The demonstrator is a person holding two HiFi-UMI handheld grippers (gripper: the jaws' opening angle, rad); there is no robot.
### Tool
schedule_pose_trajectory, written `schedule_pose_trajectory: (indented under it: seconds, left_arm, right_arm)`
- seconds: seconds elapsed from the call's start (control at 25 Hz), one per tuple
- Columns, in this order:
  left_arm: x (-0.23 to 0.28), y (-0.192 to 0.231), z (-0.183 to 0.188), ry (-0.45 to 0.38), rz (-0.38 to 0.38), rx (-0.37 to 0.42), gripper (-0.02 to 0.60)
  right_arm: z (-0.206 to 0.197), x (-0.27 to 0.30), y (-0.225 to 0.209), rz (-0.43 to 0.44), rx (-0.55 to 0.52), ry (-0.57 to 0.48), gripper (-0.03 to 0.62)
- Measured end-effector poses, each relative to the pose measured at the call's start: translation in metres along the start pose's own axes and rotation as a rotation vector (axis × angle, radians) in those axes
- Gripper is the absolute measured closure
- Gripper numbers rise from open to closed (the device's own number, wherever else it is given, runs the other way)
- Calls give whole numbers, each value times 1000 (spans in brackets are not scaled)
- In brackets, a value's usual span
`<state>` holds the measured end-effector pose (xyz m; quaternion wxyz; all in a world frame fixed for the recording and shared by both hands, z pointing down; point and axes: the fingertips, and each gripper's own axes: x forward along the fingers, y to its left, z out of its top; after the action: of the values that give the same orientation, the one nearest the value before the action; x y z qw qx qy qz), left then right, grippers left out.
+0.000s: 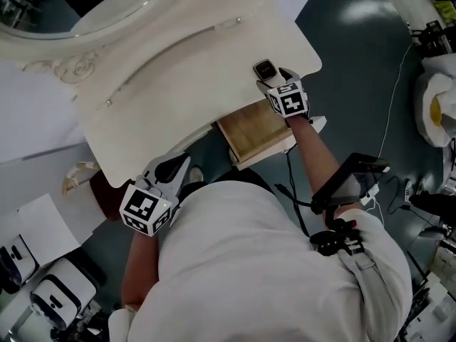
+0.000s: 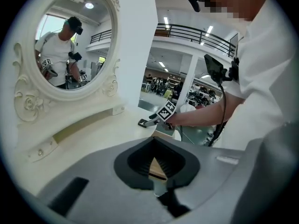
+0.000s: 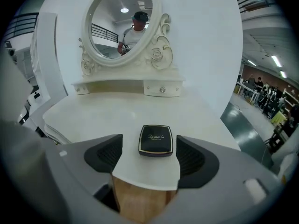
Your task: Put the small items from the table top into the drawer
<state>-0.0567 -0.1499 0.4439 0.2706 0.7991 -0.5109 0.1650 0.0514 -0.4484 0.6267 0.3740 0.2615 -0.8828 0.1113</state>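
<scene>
My right gripper [image 3: 150, 157] is at the front edge of the white table top [image 1: 178, 77], jaws spread wide. The black compact [image 3: 156, 140] sits flat between them, lid up, gold script showing, and neither pad is touching it. It's on the table surface, just behind the edge, not in the drawer. Right below that edge the wooden drawer [image 1: 256, 130] stands pulled out, its pale board floor showing under my jaws. Over on the other side, my left gripper [image 1: 174, 168] hangs off the table's near corner, tips closed together with nothing in them. The oval mirror [image 3: 124, 24] stands at the back.
</scene>
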Motion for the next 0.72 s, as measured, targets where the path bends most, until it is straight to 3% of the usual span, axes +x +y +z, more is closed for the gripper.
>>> schedule_pose_trajectory:
  seconds: [0.32, 0.72]
  left_arm:
    - [-1, 6, -13, 27, 72, -59, 580]
    - [-1, 9, -14, 41, 75, -67, 580]
  right_arm:
    - [4, 46, -13, 29, -24, 43, 230]
    - [-3, 57, -14, 54, 16, 63, 260]
